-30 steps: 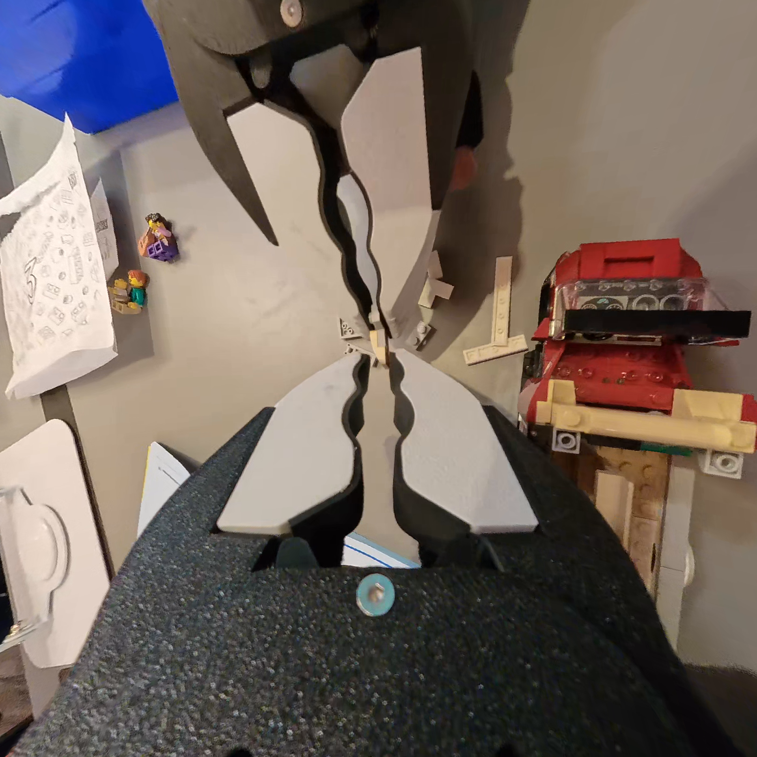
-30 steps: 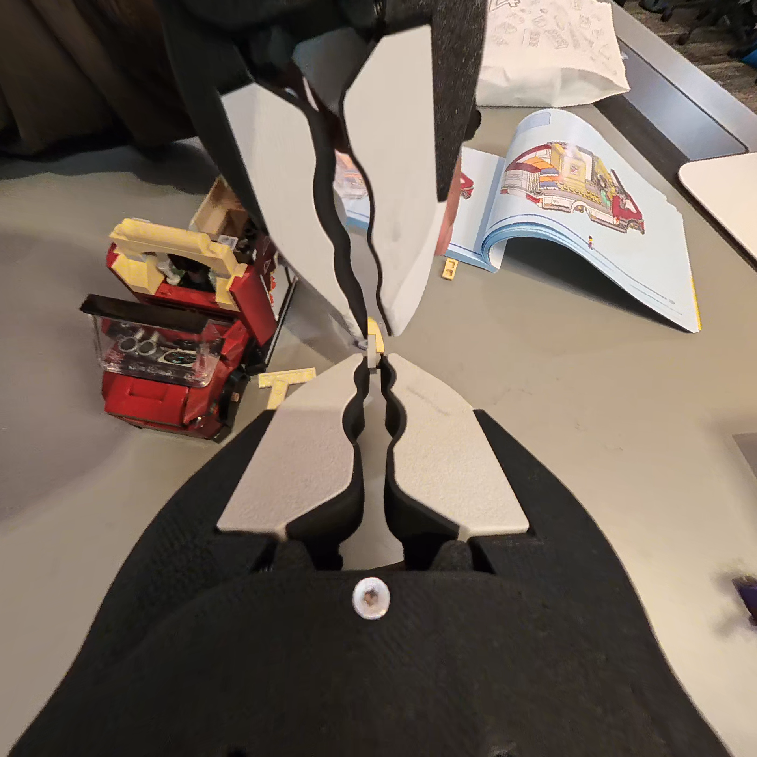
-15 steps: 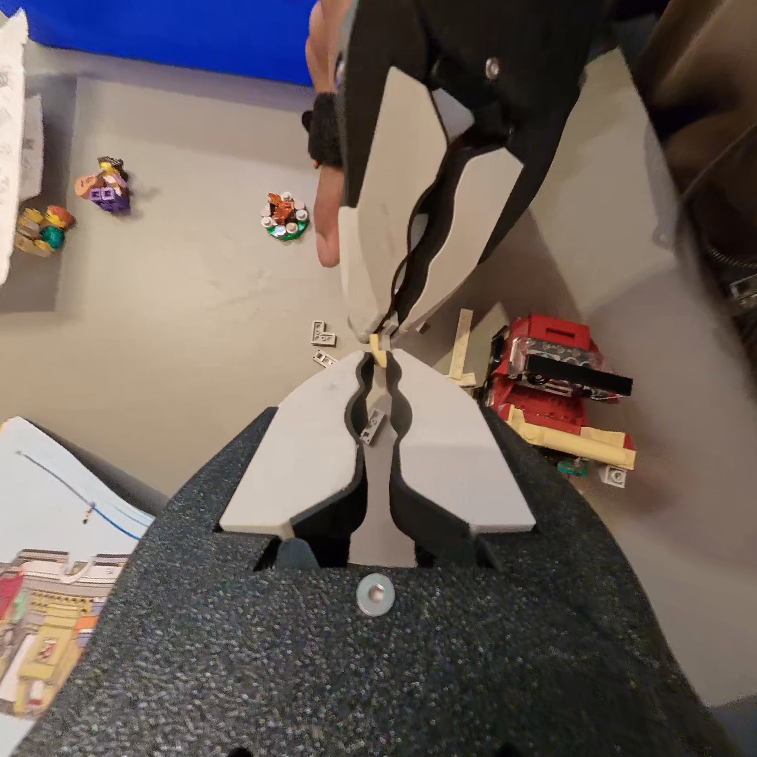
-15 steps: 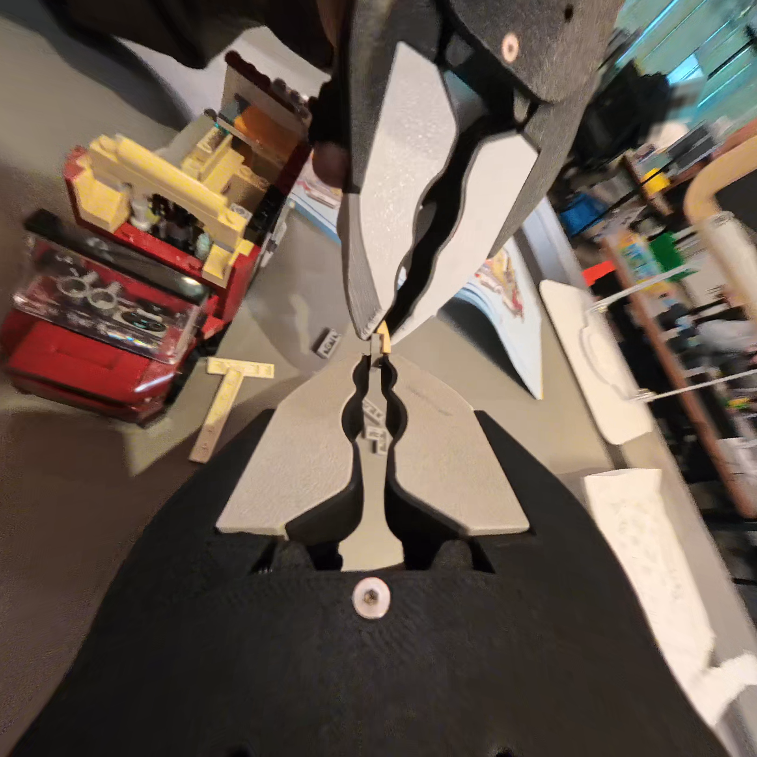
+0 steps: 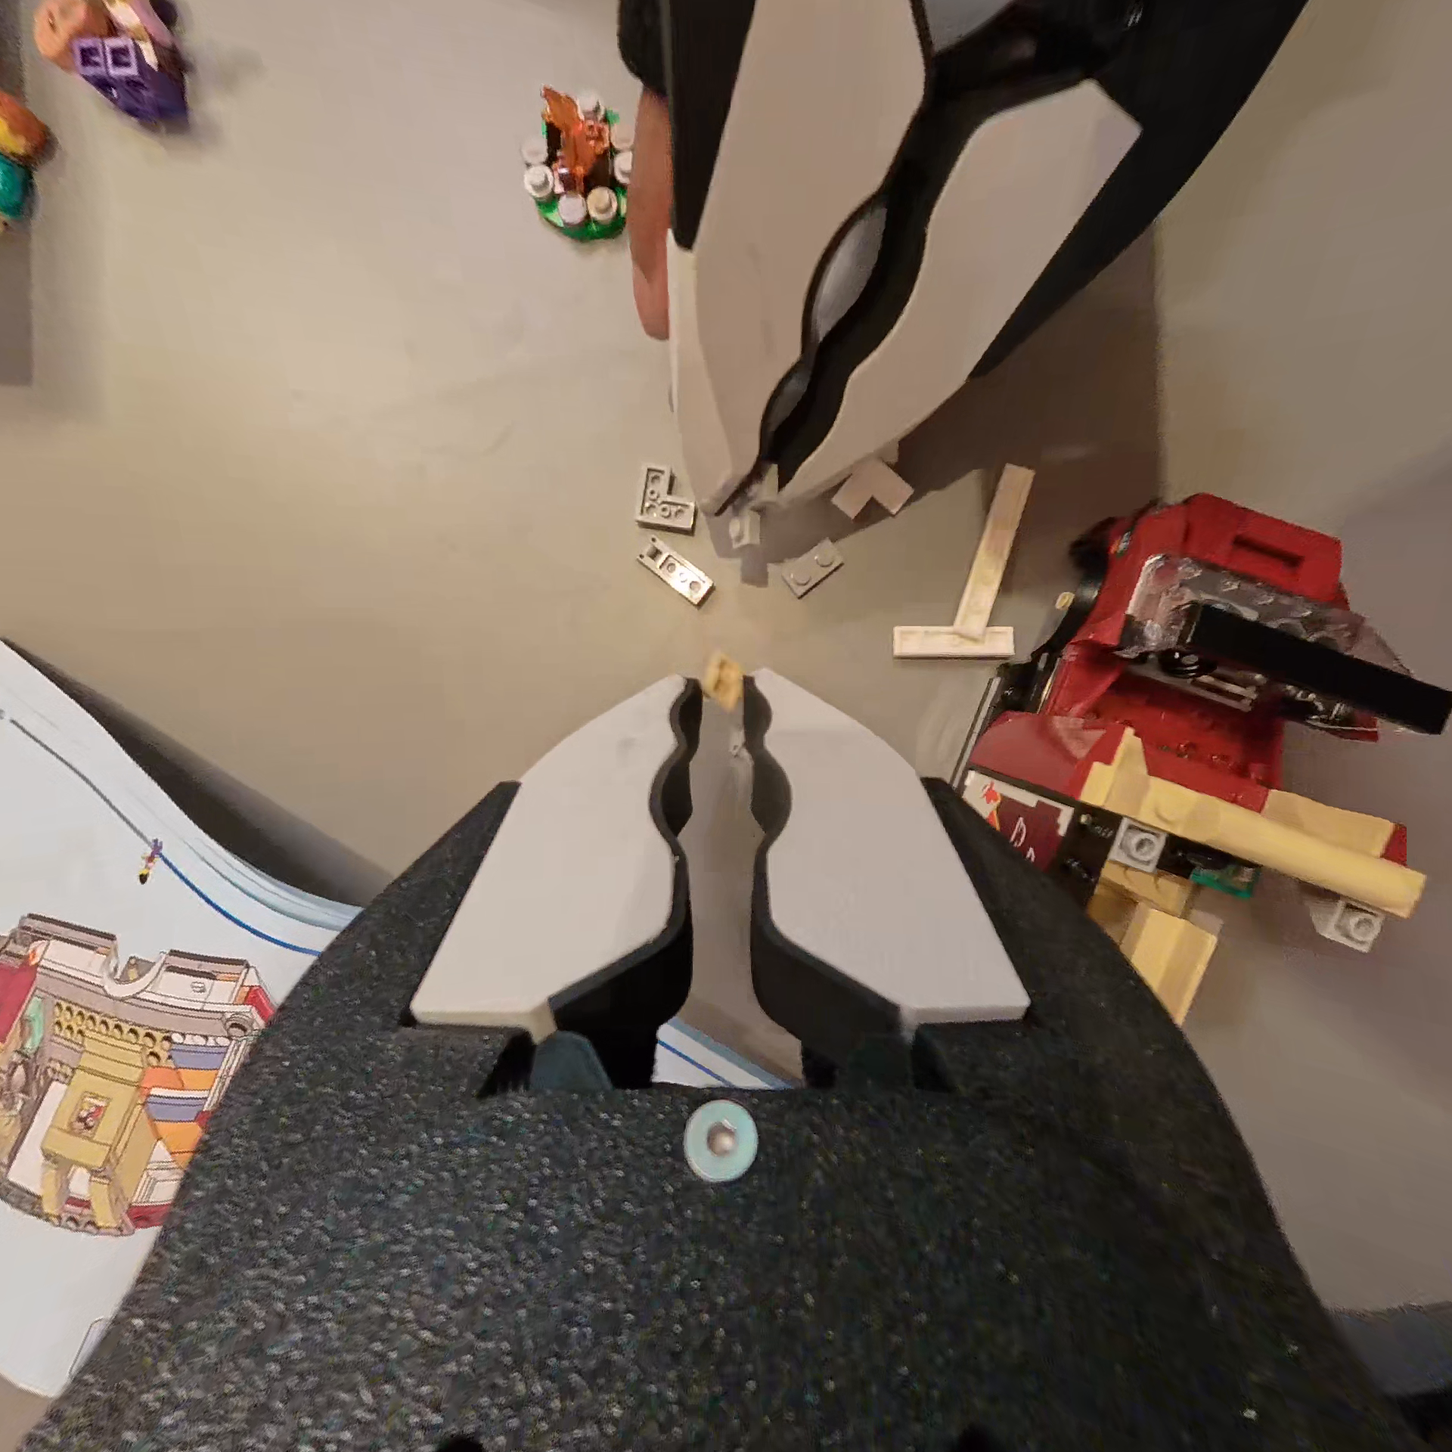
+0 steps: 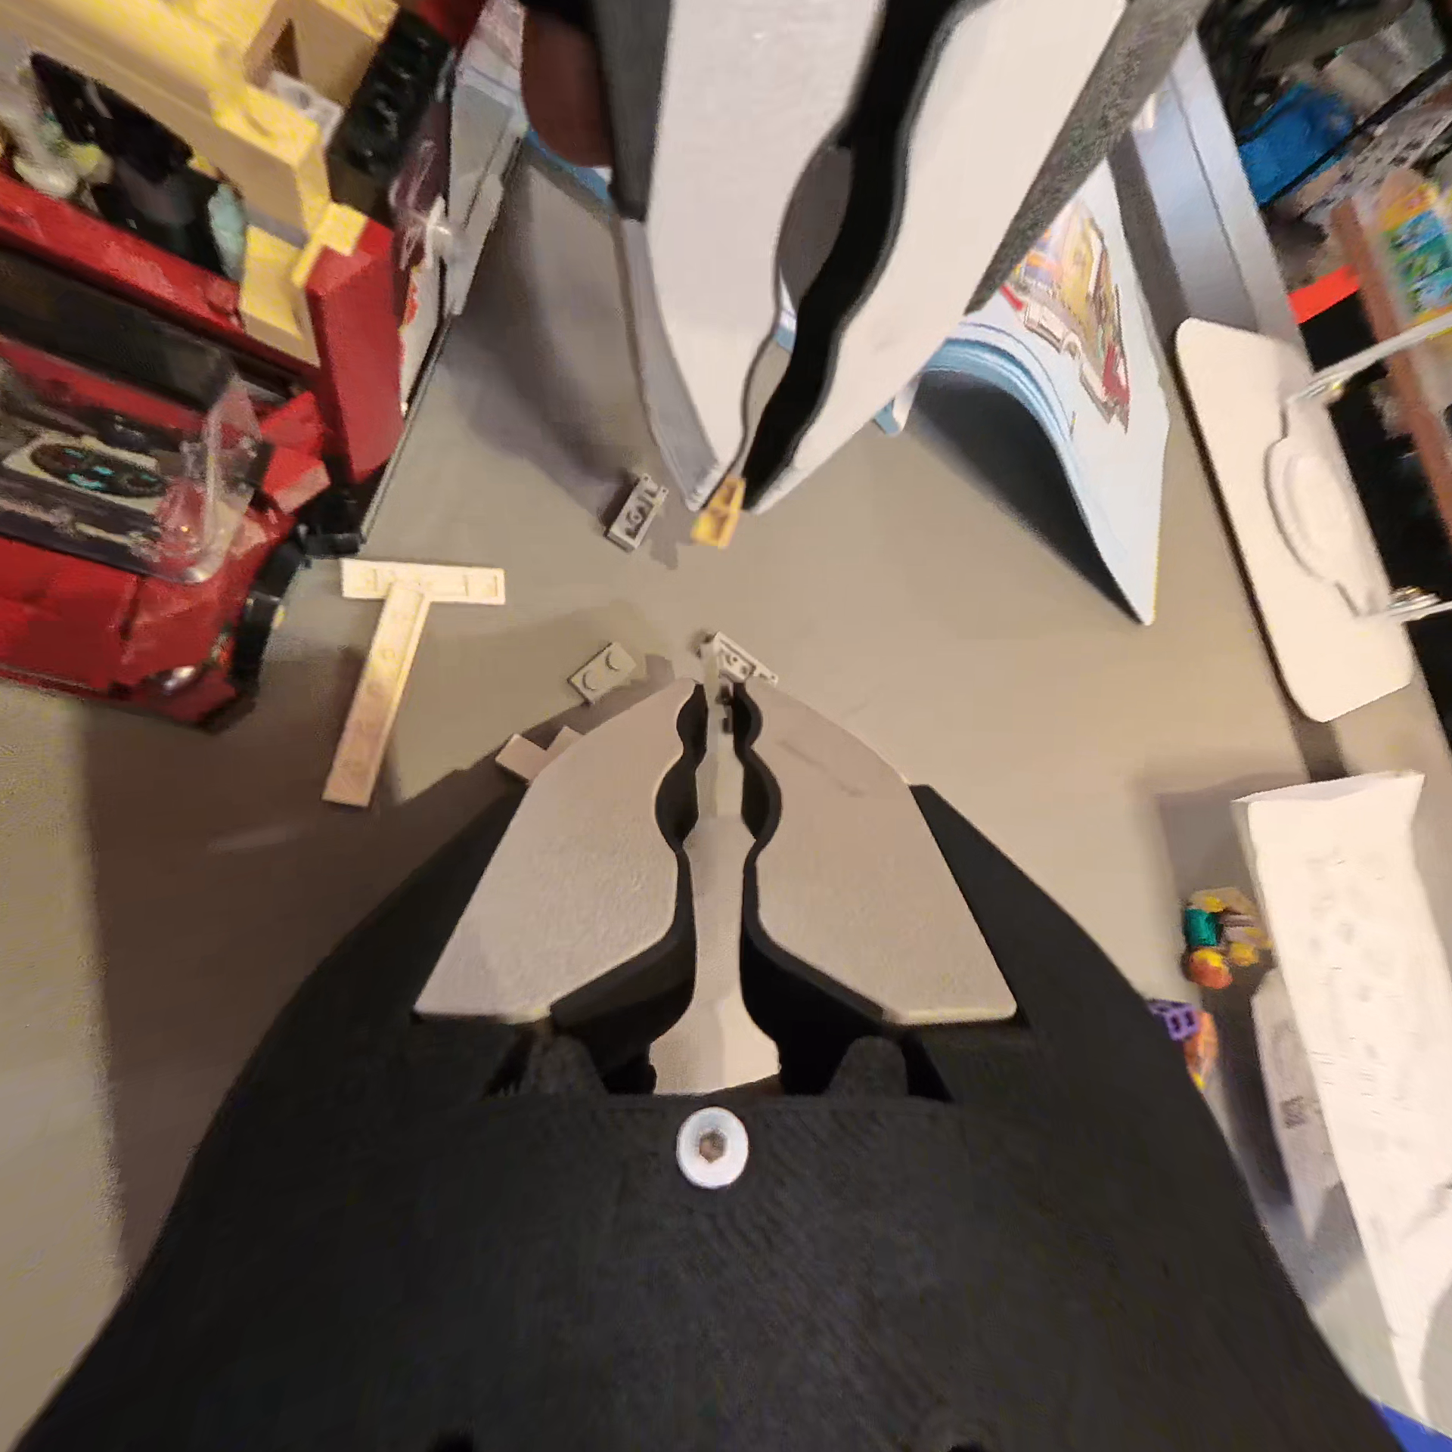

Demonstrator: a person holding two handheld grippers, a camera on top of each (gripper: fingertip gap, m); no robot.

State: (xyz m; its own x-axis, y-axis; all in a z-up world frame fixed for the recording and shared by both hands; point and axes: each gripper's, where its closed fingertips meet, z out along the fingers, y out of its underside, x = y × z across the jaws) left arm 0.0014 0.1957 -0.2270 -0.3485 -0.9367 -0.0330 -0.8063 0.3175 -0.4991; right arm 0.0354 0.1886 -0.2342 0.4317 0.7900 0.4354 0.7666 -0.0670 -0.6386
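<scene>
**Two small bricks pinched over a littered desk**

While the left claw (image 5: 724, 685) nips a tiny tan brick (image 5: 723, 682) at its very tips, jaws nearly closed on it, the right claw (image 6: 719, 691) is closed just as narrowly on a small light grey bracket piece (image 6: 735, 658). The two claws point at each other with a stretch of bare desk (image 5: 353, 487) between their tips.

Under and around them lie loose parts: grey plates (image 5: 674, 569), a cream T-shaped piece (image 5: 968, 595), and to one side the red brick truck (image 5: 1226, 707). An open instruction booklet (image 5: 118, 982) sits near the left claw, with small figures (image 5: 126, 71) farther off.

Both grips are at the extreme tips on very small pieces, so I'd judge a slight twist or knock could flick either one out. It would then drop among the look-alike grey bits.
</scene>
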